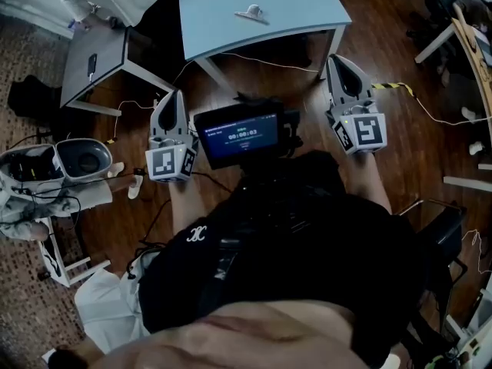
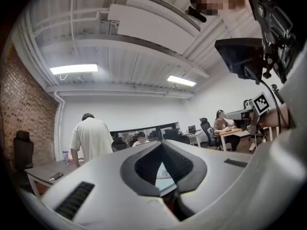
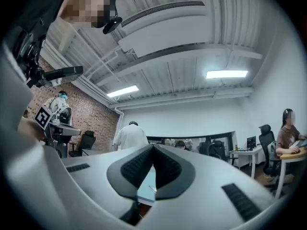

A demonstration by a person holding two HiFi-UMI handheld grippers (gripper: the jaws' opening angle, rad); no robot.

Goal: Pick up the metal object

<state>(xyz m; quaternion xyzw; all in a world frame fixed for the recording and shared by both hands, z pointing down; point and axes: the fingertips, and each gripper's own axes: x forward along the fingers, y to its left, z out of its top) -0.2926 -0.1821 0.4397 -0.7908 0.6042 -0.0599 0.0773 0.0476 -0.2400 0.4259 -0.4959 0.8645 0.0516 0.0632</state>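
Grippers are held up in front of the person, one on each side of a small dark screen point(image 1: 238, 135) that sits at the chest. The left gripper point(image 1: 175, 97) has its two jaws pressed together at the tips, and nothing is between them. The right gripper point(image 1: 336, 60) is the same: jaws squeezed tight together, with nothing in them. Both point toward a light blue table point(image 1: 231, 33). The metal object point(image 1: 252, 12) lies on top of that table, near the middle, all by itself. It is well apart from both grippers, and neither one touches it. A grey desk point(image 1: 96, 60) stands to the left of the blue table. A person in a white shirt point(image 2: 91, 135) stands by that desk with their back turned. The floor point(image 1: 261, 83) under the grippers is dark wood.
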